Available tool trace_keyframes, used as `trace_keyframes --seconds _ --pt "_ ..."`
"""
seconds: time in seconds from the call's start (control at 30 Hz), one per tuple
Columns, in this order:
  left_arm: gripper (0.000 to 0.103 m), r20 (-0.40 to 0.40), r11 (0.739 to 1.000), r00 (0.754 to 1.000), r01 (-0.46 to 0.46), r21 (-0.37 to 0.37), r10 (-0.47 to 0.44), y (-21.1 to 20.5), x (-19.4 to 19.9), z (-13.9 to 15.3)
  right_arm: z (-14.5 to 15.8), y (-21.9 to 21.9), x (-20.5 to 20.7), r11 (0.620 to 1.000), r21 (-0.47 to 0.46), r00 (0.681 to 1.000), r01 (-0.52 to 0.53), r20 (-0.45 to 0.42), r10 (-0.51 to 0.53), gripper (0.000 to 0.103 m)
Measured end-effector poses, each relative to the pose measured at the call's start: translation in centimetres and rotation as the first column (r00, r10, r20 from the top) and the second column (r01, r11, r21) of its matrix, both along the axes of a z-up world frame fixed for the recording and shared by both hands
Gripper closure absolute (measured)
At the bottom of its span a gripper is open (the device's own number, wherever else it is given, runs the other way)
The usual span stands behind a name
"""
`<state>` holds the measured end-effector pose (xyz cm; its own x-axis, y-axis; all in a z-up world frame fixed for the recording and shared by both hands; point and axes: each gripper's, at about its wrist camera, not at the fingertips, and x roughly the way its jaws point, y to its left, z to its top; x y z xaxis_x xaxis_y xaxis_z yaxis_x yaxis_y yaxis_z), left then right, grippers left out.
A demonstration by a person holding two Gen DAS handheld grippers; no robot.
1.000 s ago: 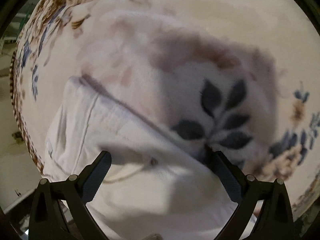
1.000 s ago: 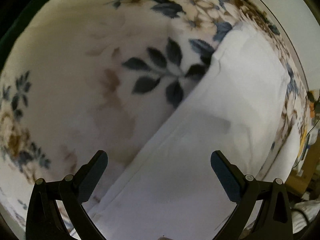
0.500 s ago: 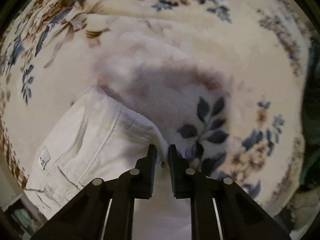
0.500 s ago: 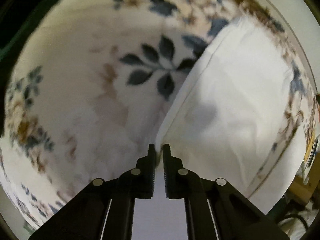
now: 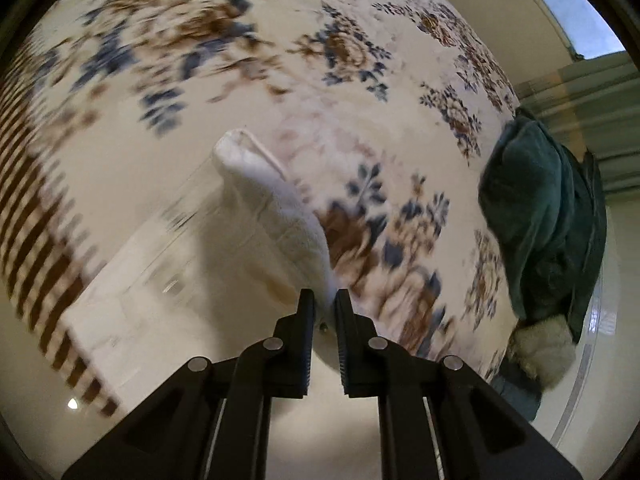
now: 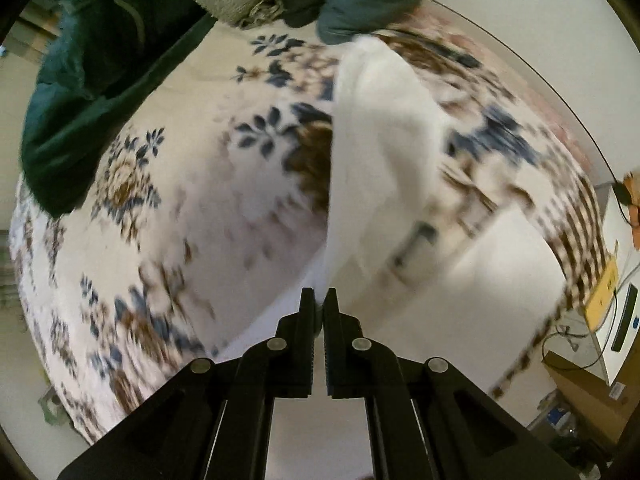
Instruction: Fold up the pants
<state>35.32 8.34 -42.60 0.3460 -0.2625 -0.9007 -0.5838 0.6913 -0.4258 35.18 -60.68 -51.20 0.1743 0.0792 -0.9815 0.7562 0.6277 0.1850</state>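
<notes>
**A:** So, where do you have the white cotton pants right now?

**B:** You hold them in both tools. Your left gripper has its jaws nearly closed, with a thin edge of white cloth pinched between them at the lower centre of the left view. Your right gripper is closed just as far on another edge of the pants, at the lower centre of the right view.

**A:** Which way does the cloth run from your fingers?

**B:** In the left view it rises from the jaws as a ridge toward the upper left of the frame, and the rest drapes down to the lower left over the cream floral blanket with blue and brown flowers. In the right view it goes up from the jaws and leans to the upper right, ending near the dark green bundled garment at the top left. Both frames are blurred, so I cannot tell seams or which end is the waistband.

**A:** So what does your next move turn on?

**B:** I judge that the long axis lies between your two grips, both equally engaged. You would carry the lifted edge across the part lying on the blanket, keeping both tools level.
</notes>
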Motion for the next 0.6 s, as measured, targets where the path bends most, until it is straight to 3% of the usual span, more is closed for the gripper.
trace_keyframes --seconds 0.17,0.3,0.4,0.5,0.57,0.6 --pt "0.095 -0.125 0.999 0.991 -0.047 0.024 0.050 0.9 -9.5 -4.6 -1.0 1.9 -10.1 0.998 -0.044 0.998 -0.047 -0.041 0.045 0.099" --pt "0.095 -0.210 0.993 0.971 -0.117 -0.004 0.114 1.8 -14.2 -10.3 -5.6 1.2 -15.9 0.999 0.035 0.991 -0.004 -0.134 0.008 0.099" --pt "0.095 -0.241 0.991 0.963 -0.130 -0.008 0.125 1.5 -15.5 -12.6 -9.4 0.8 -17.6 0.996 0.084 0.974 -0.034 -0.220 0.052 0.096" --pt "0.094 -0.247 0.995 0.964 -0.100 0.011 0.099 1.2 -16.1 -12.8 -11.0 0.0 -19.3 0.986 0.161 0.963 -0.034 -0.258 0.075 0.075" --pt "0.093 -0.246 0.996 0.965 -0.082 0.042 0.089 1.2 -16.2 -12.1 -10.1 -1.0 -20.6 0.985 0.175 0.976 -0.012 -0.211 0.050 0.043" --pt "0.093 -0.238 0.995 0.967 -0.078 0.058 0.090 1.1 -16.3 -11.5 -9.1 -1.7 -21.3 0.985 0.172 0.984 -0.001 -0.176 0.031 0.039"
